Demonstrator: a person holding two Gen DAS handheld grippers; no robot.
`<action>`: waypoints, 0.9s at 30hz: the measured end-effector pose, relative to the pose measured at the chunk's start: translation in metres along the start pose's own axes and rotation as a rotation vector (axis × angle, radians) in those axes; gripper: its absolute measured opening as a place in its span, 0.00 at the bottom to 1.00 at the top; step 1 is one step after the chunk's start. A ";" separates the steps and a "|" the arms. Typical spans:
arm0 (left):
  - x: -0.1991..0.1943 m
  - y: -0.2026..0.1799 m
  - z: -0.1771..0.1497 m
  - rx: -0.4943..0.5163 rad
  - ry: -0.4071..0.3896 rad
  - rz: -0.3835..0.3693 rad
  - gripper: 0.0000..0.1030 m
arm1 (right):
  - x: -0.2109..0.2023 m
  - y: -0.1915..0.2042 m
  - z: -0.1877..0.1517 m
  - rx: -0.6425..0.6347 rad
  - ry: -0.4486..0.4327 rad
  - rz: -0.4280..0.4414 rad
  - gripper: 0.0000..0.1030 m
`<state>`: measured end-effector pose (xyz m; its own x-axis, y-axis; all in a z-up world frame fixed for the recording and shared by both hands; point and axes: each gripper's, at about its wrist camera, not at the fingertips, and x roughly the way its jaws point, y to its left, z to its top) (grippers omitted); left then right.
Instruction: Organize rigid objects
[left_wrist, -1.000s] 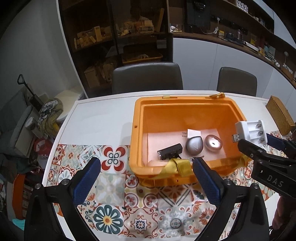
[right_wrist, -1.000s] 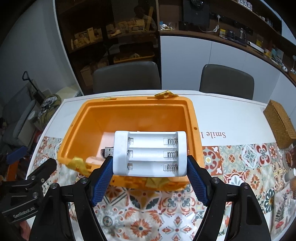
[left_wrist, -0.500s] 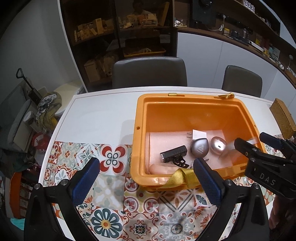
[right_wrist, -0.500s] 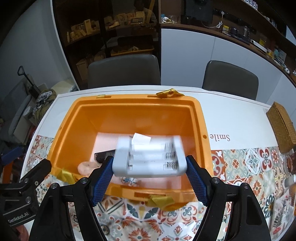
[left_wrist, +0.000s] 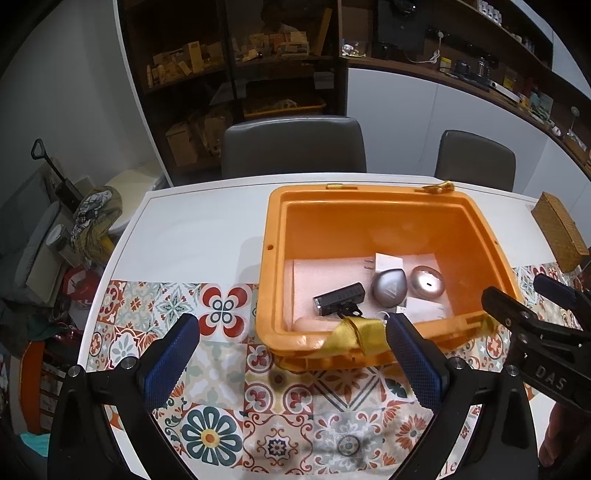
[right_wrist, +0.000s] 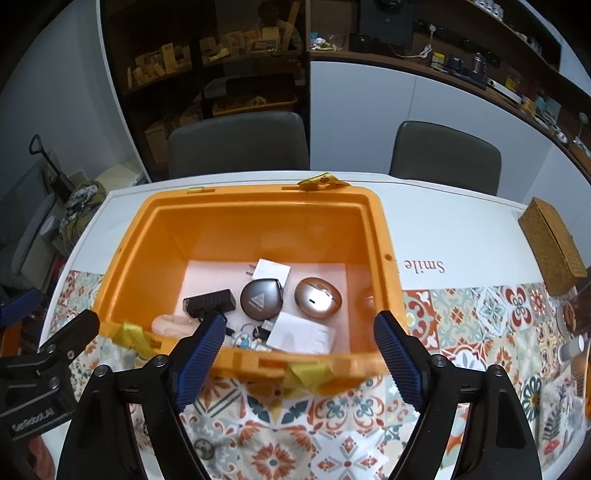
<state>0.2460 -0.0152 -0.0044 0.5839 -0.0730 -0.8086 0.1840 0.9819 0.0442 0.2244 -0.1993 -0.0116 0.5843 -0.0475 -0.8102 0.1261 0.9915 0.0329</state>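
An orange bin (right_wrist: 376, 236) (left_wrist: 275, 236) stands on the table. Inside lie a white battery charger (right_wrist: 303, 336) (left_wrist: 423, 306) face down at the near wall, a black device (right_wrist: 210, 301) (left_wrist: 340, 299), a grey teardrop case (right_wrist: 260, 297) (left_wrist: 389, 291), a round silver case (right_wrist: 317, 297) (left_wrist: 428, 282), a white plug adapter (right_wrist: 273, 271) and a pink object (right_wrist: 168, 323). My right gripper (right_wrist: 299, 354) is open and empty just in front of the bin's near rim. My left gripper (left_wrist: 291, 363) is open and empty in front of the bin's left corner.
A patterned tile mat (left_wrist: 221, 424) covers the near table. A wicker box (right_wrist: 552, 240) lies at the right. Two grey chairs (right_wrist: 240, 144) stand behind the table. Yellow tape strips (left_wrist: 354, 332) hang on the bin rim. Small items (right_wrist: 572, 317) sit at the far right edge.
My right gripper opened and the white battery charger dropped into the bin, landing at the near wall. Both grippers have pulled back slightly.
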 end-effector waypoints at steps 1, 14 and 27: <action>-0.003 -0.001 -0.001 0.001 -0.001 -0.004 1.00 | -0.005 -0.002 -0.003 0.002 -0.003 -0.001 0.84; -0.050 -0.022 -0.034 0.051 -0.047 -0.003 1.00 | -0.060 -0.023 -0.046 0.013 -0.040 0.020 0.89; -0.072 -0.032 -0.072 0.037 -0.026 -0.020 1.00 | -0.093 -0.042 -0.089 0.027 -0.014 0.009 0.89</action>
<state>0.1409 -0.0286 0.0104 0.6001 -0.0975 -0.7940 0.2247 0.9731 0.0503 0.0934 -0.2257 0.0097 0.5968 -0.0406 -0.8013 0.1424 0.9882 0.0561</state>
